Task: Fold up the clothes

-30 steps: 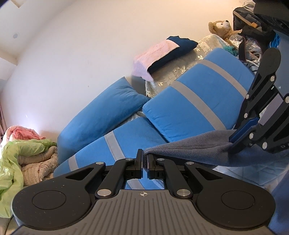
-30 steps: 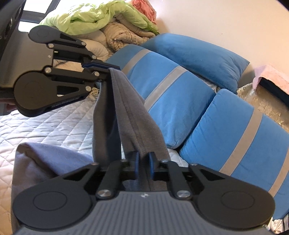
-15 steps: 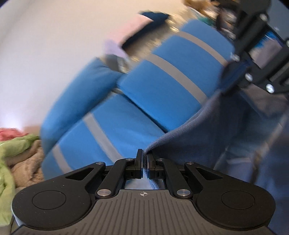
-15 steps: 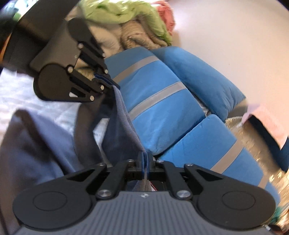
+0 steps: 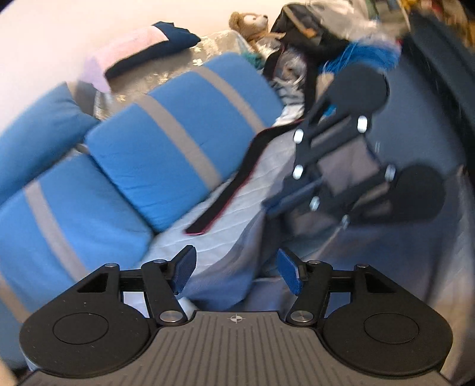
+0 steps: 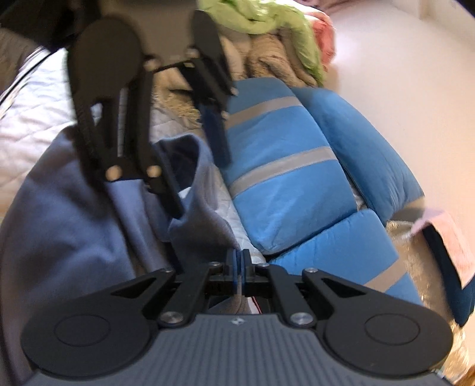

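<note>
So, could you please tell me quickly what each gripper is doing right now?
Left gripper: jaws opening, pads clear of the grey-blue garment lying between them.
Right gripper: shut on the garment's edge.

We see the left hand-held gripper (image 5: 236,271) with its jaws opening; the grey-blue garment (image 5: 225,279) lies between the blue pads (image 5: 185,267), which do not press on it. The garment rests on the quilted bed (image 5: 207,228). The right hand-held gripper (image 5: 268,205) appears blurred at right, its jaws together at the cloth. Blue cushions (image 5: 166,148) with grey stripes line the wall. A teddy bear (image 5: 251,25) sits behind them.
</note>
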